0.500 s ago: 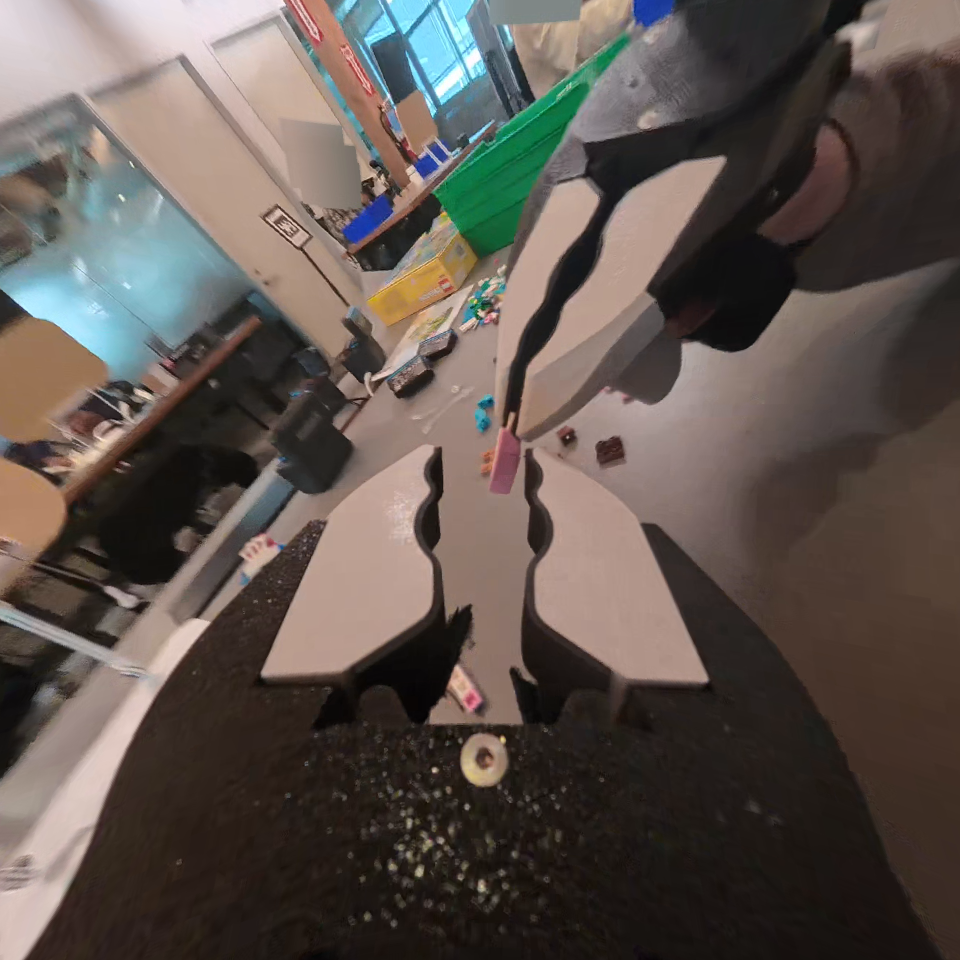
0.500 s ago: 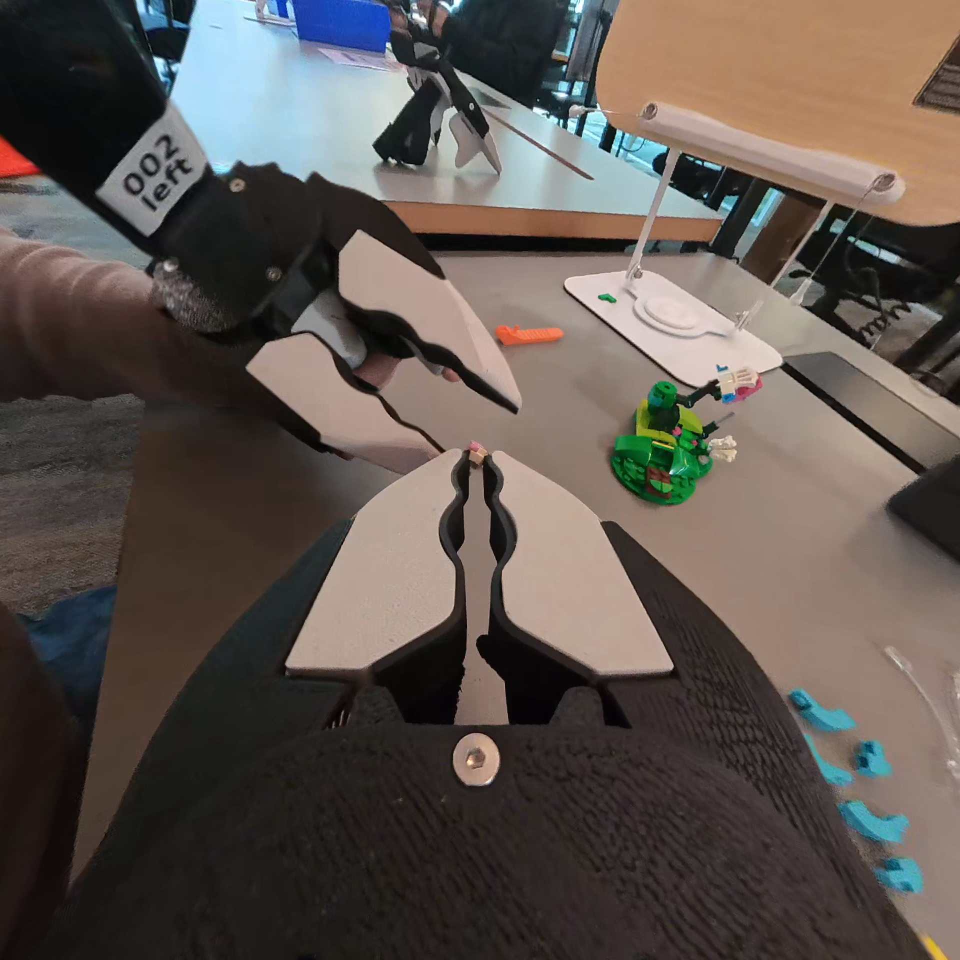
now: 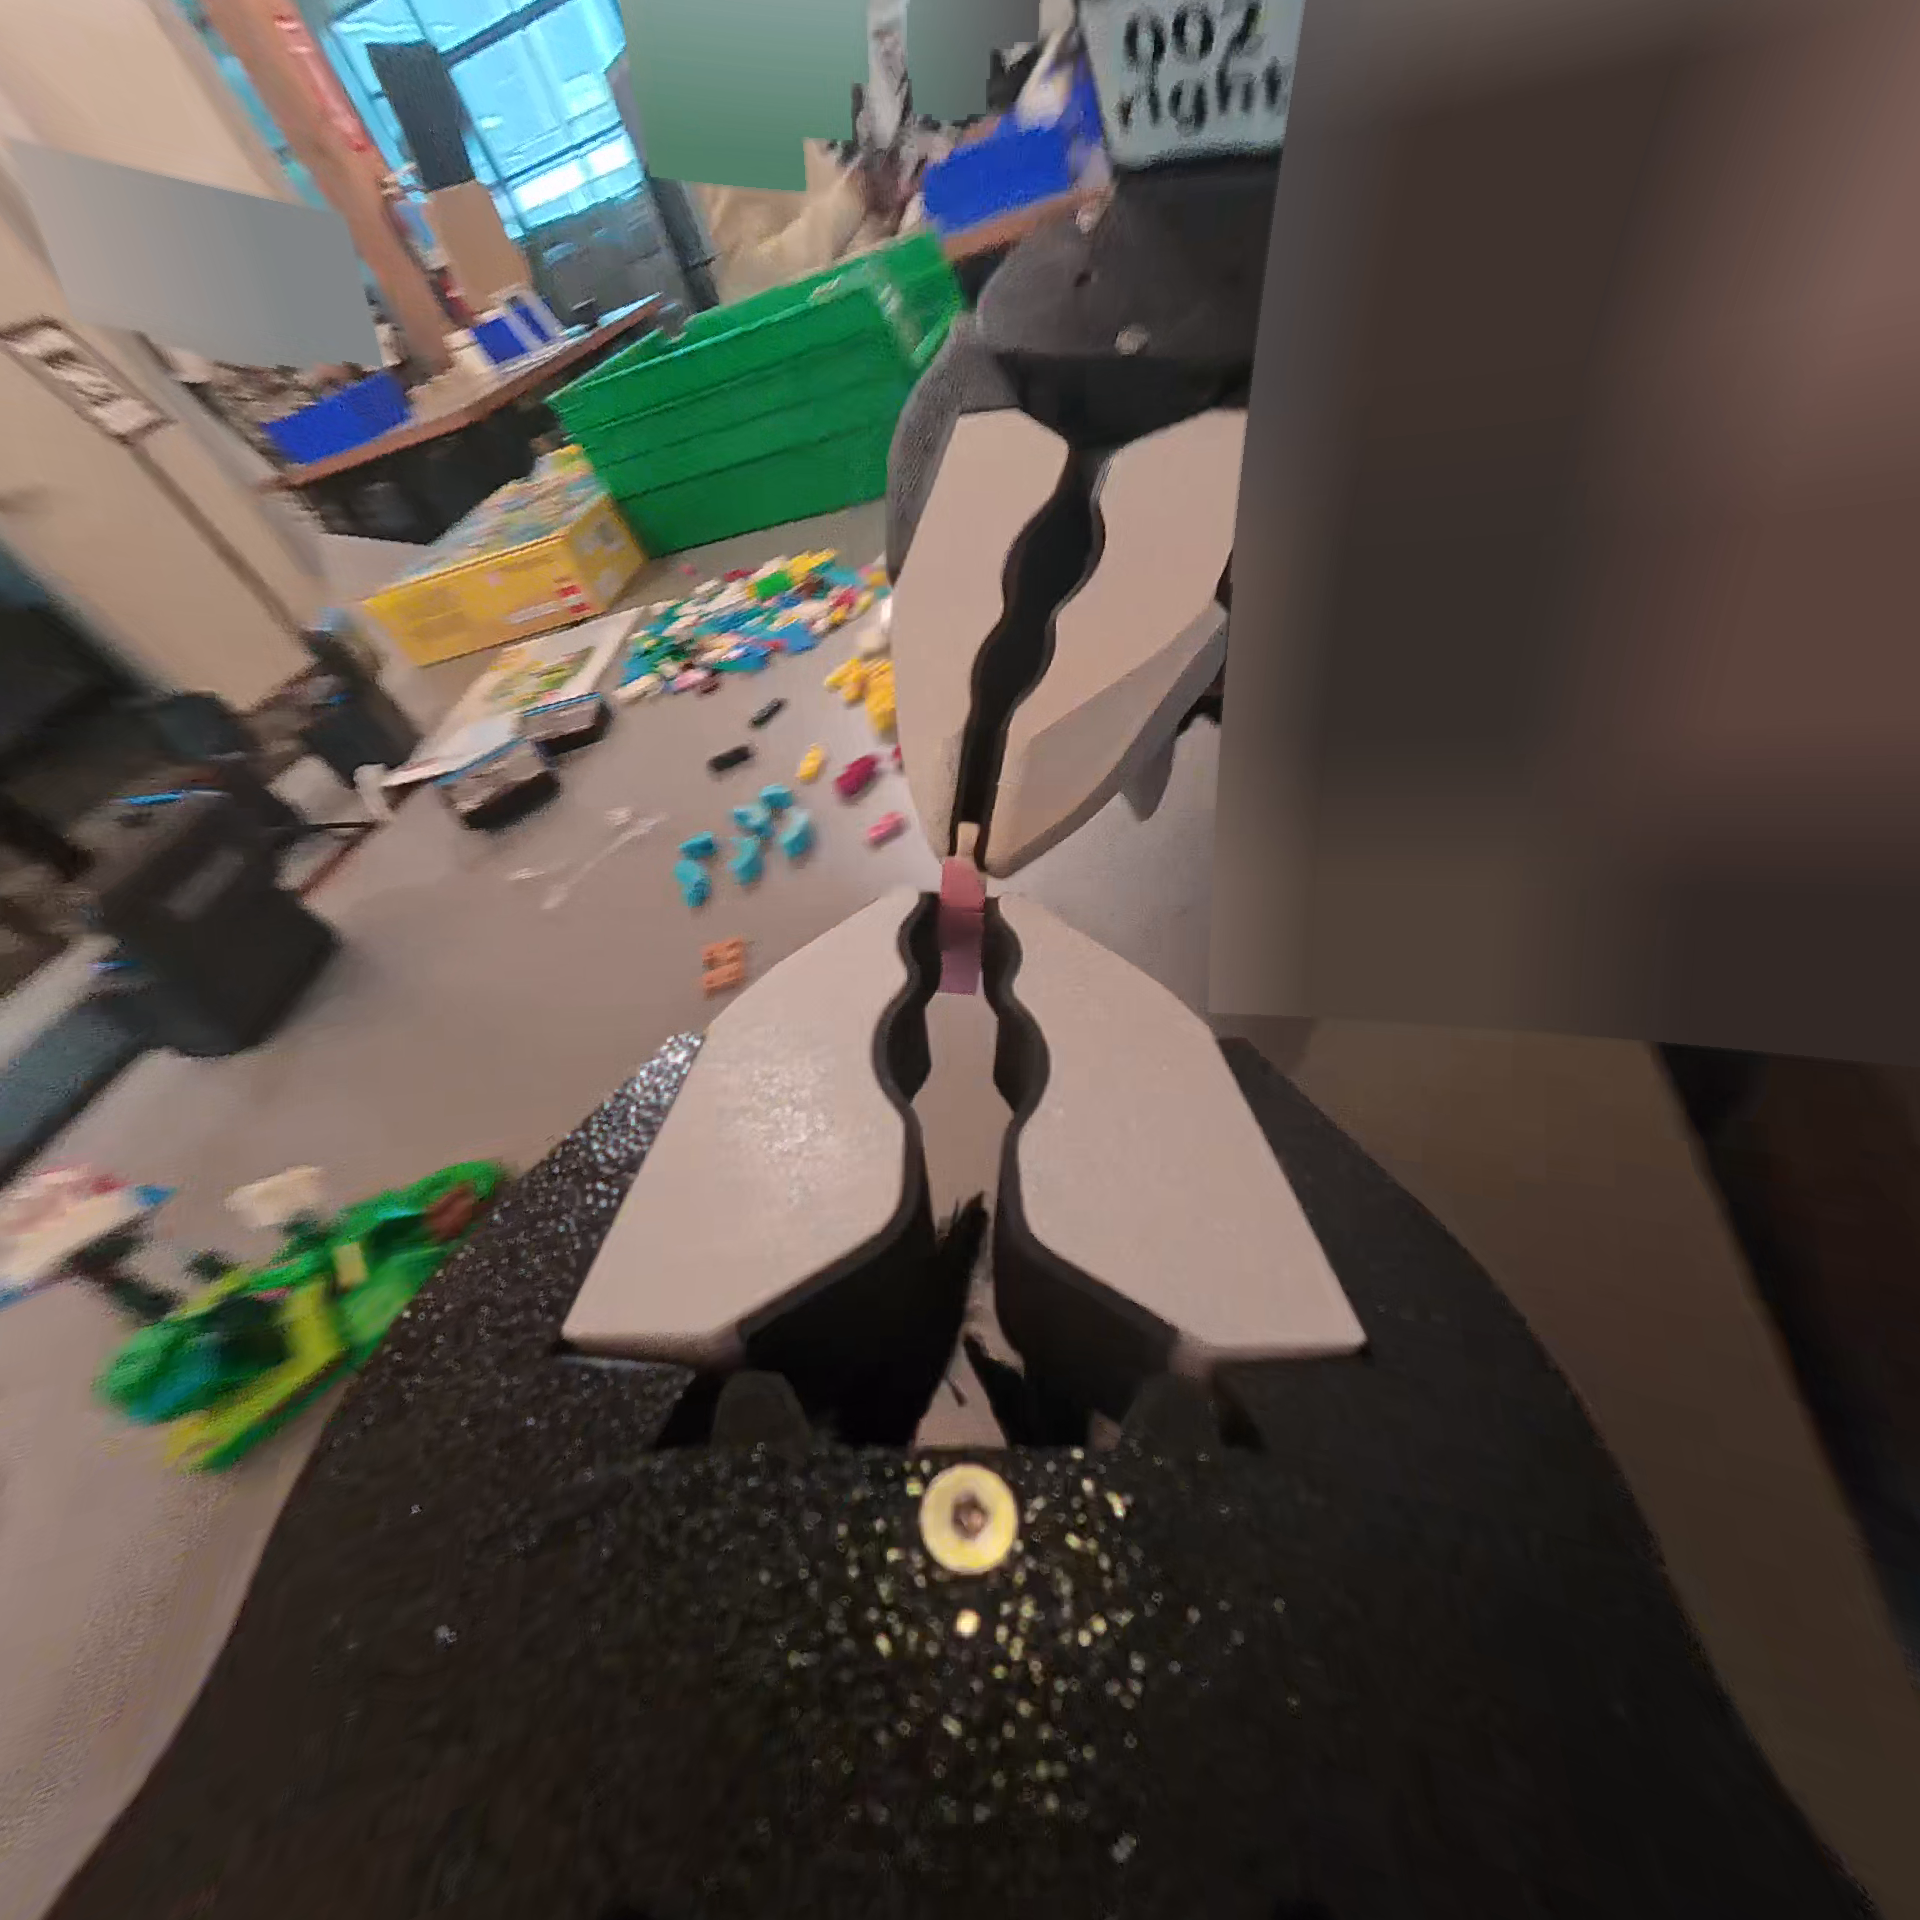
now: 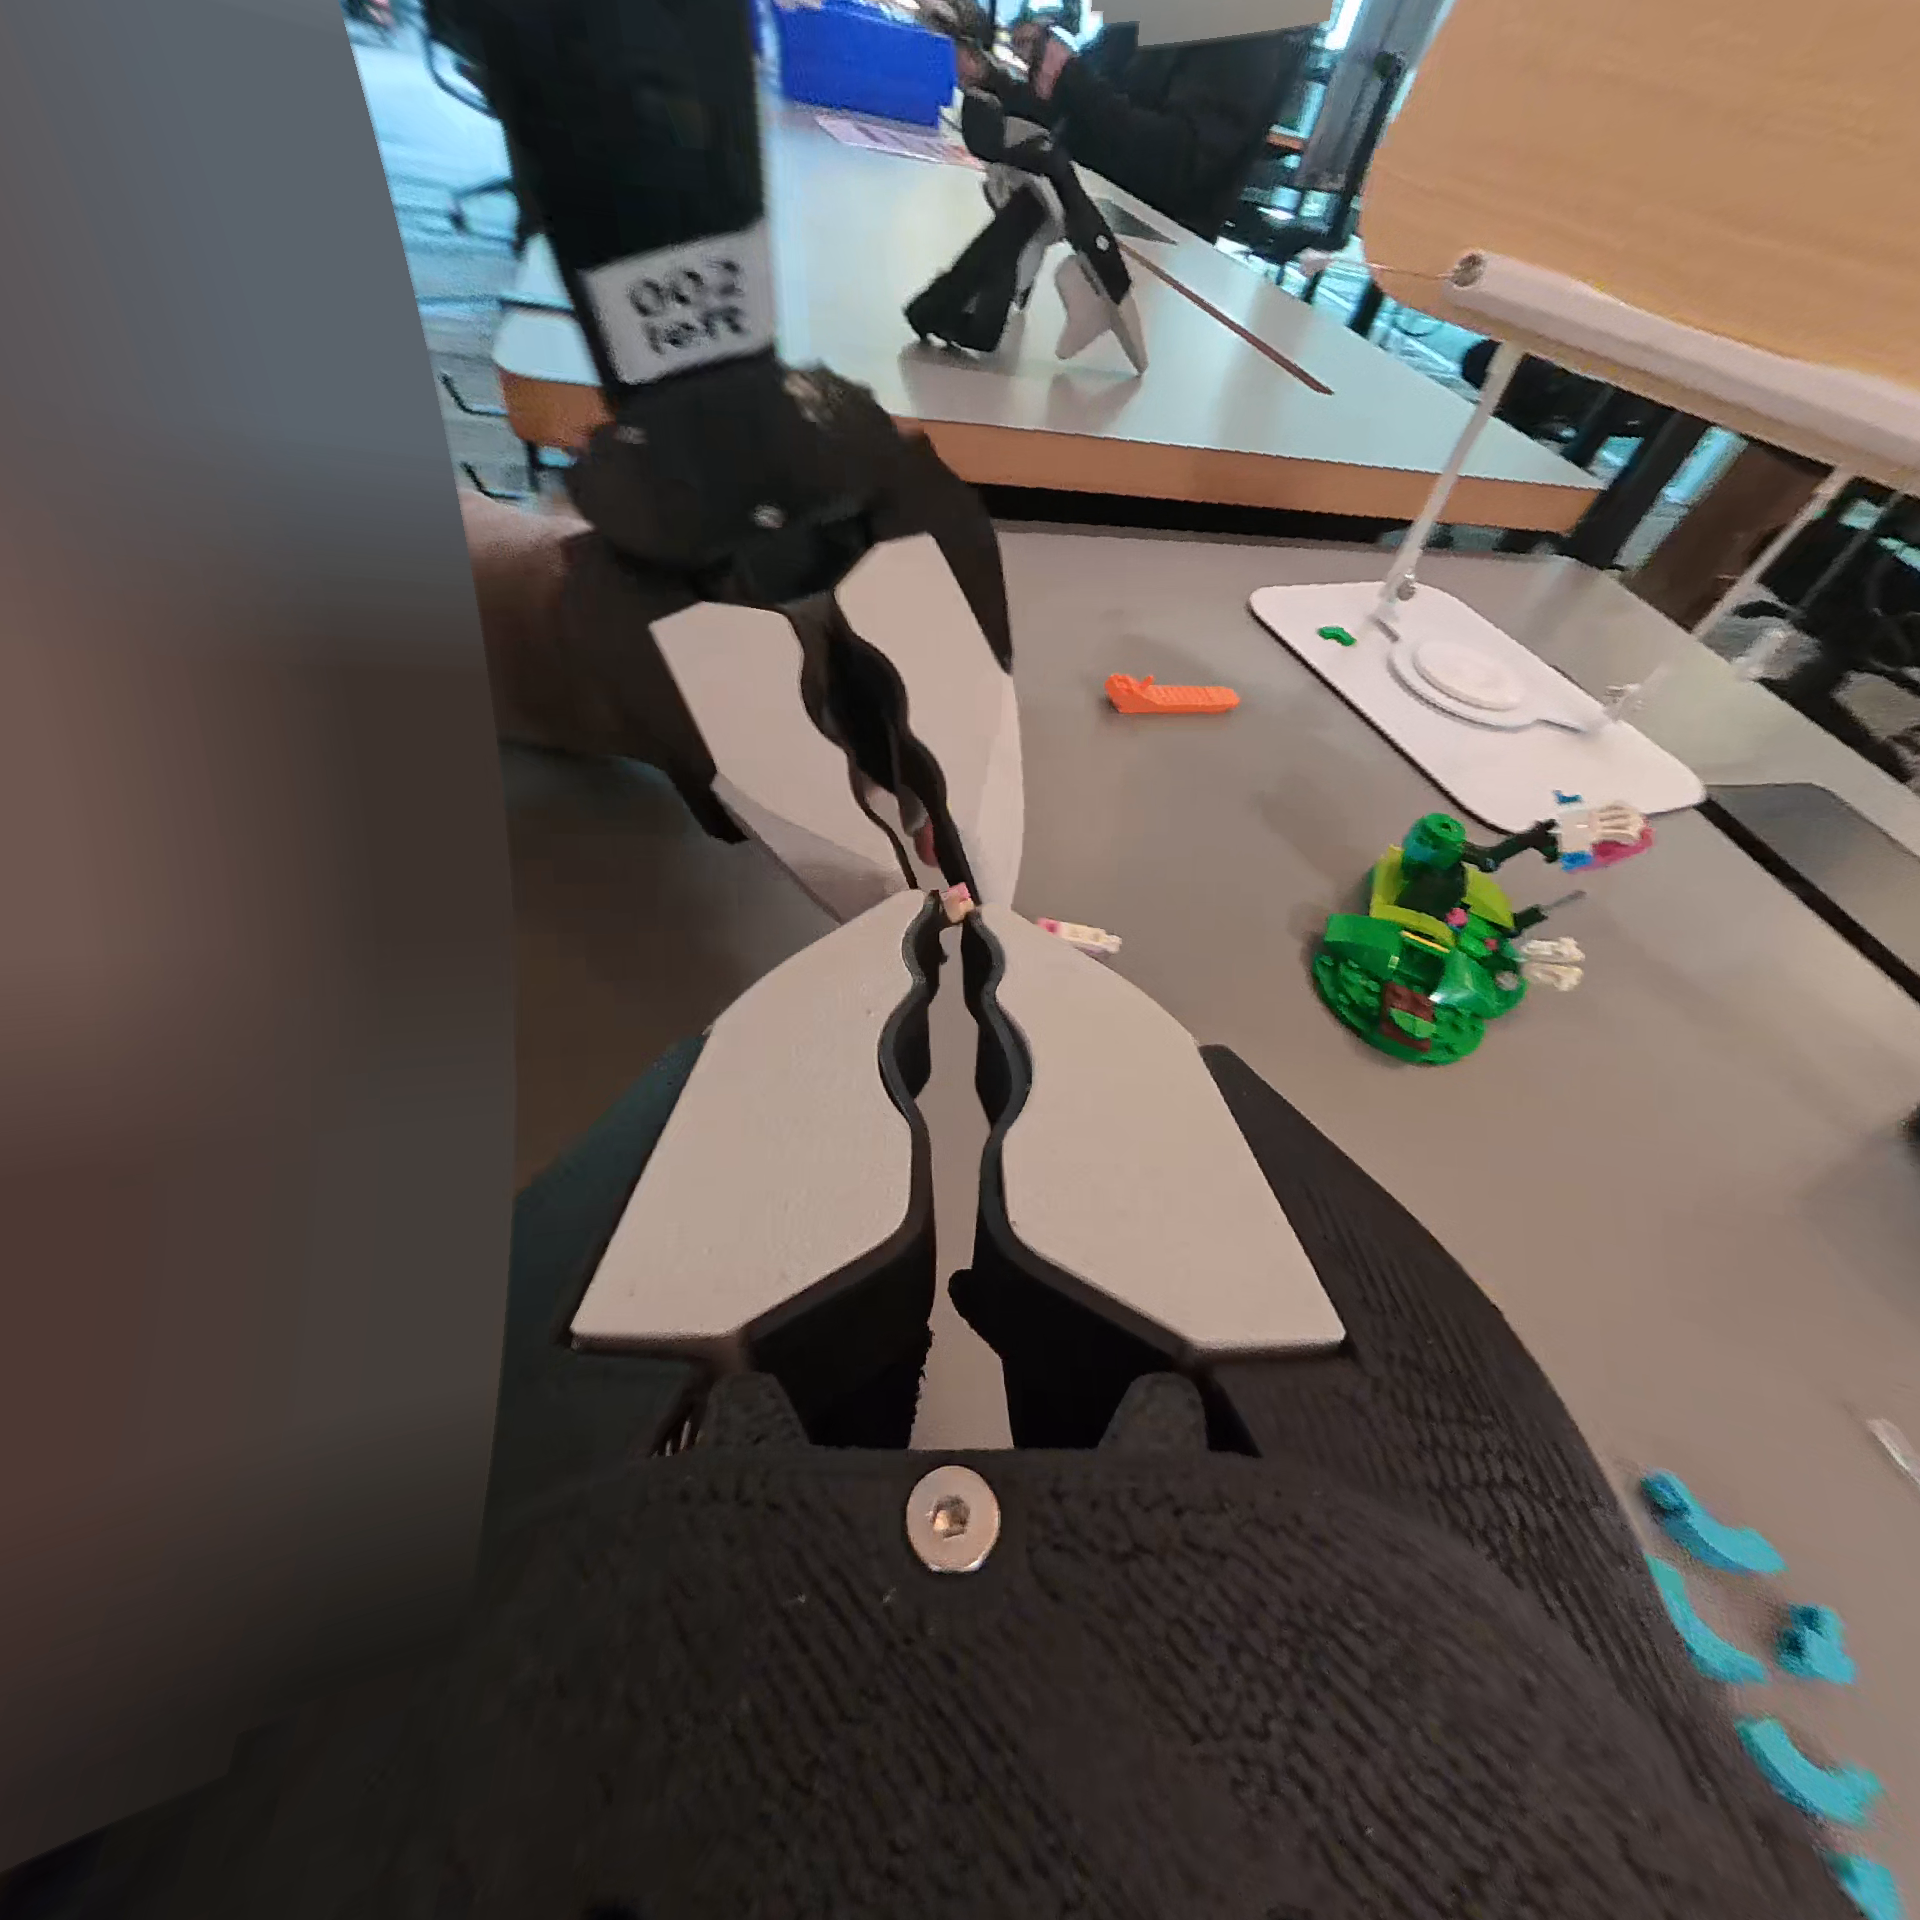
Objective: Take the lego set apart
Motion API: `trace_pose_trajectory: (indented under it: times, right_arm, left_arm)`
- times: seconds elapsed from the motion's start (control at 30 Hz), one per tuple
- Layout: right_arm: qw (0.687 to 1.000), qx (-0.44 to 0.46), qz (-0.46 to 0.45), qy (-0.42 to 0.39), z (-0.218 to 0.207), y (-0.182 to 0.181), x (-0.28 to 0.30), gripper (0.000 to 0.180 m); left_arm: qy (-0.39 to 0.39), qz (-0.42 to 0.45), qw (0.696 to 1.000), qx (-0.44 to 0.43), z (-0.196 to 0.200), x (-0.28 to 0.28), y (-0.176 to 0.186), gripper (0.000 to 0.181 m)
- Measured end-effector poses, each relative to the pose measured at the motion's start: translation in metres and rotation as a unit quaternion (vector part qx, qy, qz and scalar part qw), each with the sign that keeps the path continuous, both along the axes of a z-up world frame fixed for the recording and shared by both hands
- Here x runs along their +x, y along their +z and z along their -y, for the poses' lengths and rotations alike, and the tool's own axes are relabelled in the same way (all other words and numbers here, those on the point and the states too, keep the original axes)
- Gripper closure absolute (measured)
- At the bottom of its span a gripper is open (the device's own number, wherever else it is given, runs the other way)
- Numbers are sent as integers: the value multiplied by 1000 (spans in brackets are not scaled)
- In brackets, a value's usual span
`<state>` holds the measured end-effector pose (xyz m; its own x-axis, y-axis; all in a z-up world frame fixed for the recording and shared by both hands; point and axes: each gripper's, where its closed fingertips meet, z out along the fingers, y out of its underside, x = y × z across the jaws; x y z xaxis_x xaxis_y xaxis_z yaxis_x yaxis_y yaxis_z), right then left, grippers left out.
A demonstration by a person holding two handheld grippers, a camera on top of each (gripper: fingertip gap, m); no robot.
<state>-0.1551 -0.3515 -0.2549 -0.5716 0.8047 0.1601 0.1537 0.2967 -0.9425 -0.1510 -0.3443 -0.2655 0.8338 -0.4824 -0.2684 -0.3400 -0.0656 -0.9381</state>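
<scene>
A small pink piece [image 3: 961, 935] with a tan end [image 3: 967, 837] is held above the grey table between the two grippers, which meet tip to tip. My left gripper [image 3: 961, 920] is shut on the pink part. My right gripper [image 4: 951, 914] is shut on the tan end [image 4: 956, 902]. The right gripper also shows in the left wrist view [image 3: 968, 844], and the left gripper in the right wrist view [image 4: 940, 868]. The green lego set [image 4: 1403, 977] stands on the table to the right of the grippers. It appears blurred in the left wrist view [image 3: 260, 1340].
An orange brick separator [image 4: 1169, 694], a white lamp base [image 4: 1455, 707] and a small pink-white piece [image 4: 1081, 933] lie on the table. Teal curved pieces [image 4: 1714, 1548] lie near right. A pile of loose bricks [image 3: 748, 623], a yellow box [image 3: 509, 592] and green crates [image 3: 758, 416] stand farther off.
My left gripper has closed onto the pink piece that hung from the right gripper's tips. Both grippers have turned and now face each other tip to tip.
</scene>
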Motion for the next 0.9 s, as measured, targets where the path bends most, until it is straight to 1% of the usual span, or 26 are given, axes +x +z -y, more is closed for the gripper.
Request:
trace_pose_trajectory:
  times: [0.07, 0.17, 0.27, 0.37, 0.43, 0.47, 0.53, 0.63, 0.67, 0.7, 0.73, 0.8, 0.9]
  right_arm:
    - [1000, -13, 7, 16, 4, 1, 3, 177]
    - [999, -28, 13, 32, 8, 1, 6, 177]
    - [998, -48, 11, 38, 9, 3, 6, 177]
    - [997, -78, 7, 23, 3, 6, 2, 176]
    - [995, -102, 11, 12, -2, 7, 0, 170]
    - [993, -119, 17, 11, -3, 7, -1, 168]
    - [987, -155, 35, 18, -2, 6, 0, 165]
    - [981, -183, 60, 31, 0, 1, 1, 162]
    - [979, -192, 64, 37, 2, 0, 1, 164]
    - [977, -199, 67, 41, 3, 0, 1, 173]
    - [976, -203, 68, 41, 3, 0, 1, 174]
    - [971, -227, 67, 25, -1, 2, -2, 175]
    - [946, -316, 65, -7, -13, 11, -8, 177]
  left_arm:
    - [-39, 71, 997, -14, 4, 5, 1, 173]
    - [-77, 133, 988, -29, 10, 8, 2, 173]
    - [-95, 190, 976, -52, 10, 10, 4, 173]
    - [-88, 253, 960, -81, 6, 7, 5, 174]
    - [-90, 281, 951, -95, 4, 6, 4, 174]
    - [-90, 285, 950, -95, 4, 6, 5, 174]
    - [-80, 264, 956, -95, 3, 5, 2, 174]
    - [-84, 253, 959, -97, 3, 9, 2, 173]
    - [-83, 245, 961, -100, 2, 10, 0, 174]
    - [-83, 236, 963, -103, 2, 11, -2, 173]
    - [-81, 230, 964, -104, 1, 13, -3, 173]
    - [-58, 217, 971, -85, -3, 9, 0, 174]
    - [-1, 170, 985, -20, -10, 1, 10, 170]
